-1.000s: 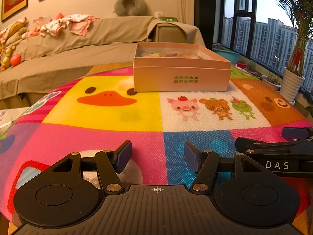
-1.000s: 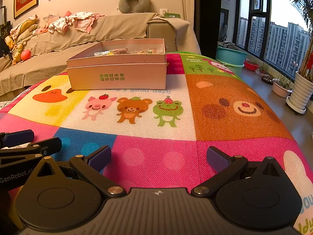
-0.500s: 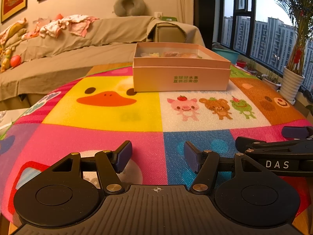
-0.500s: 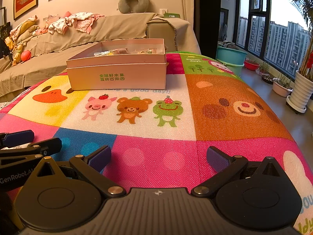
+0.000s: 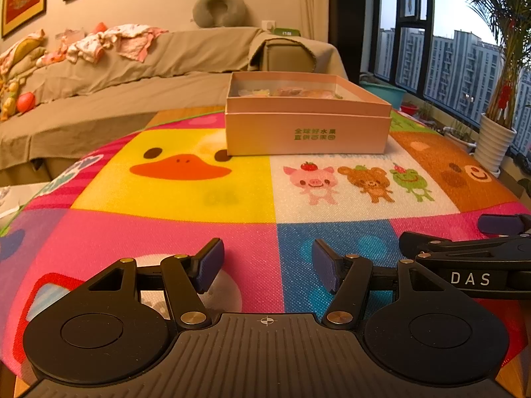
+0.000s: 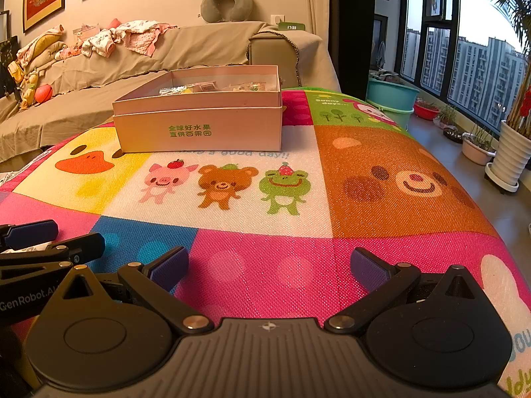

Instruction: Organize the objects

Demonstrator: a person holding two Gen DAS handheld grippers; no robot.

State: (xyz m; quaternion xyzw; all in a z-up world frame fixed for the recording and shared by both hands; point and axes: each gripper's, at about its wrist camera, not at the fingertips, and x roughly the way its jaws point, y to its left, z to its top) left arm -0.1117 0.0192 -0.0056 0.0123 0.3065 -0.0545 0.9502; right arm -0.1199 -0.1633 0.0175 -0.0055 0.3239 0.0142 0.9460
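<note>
A pink open box (image 5: 308, 122) with green print stands at the far side of the colourful cartoon mat (image 5: 186, 229); small packets lie inside it. It also shows in the right wrist view (image 6: 199, 119). My left gripper (image 5: 267, 265) is open and empty, low over the mat's near edge. My right gripper (image 6: 267, 268) is open wider and empty, beside it to the right. Each gripper shows at the edge of the other's view: the right one (image 5: 481, 248) and the left one (image 6: 39, 245).
A covered sofa (image 5: 132, 76) with clothes and toys runs behind the mat. A neck pillow (image 5: 219, 6) sits on its back. Windows, a teal tub (image 6: 391, 99) and potted plants (image 6: 511, 152) are on the right.
</note>
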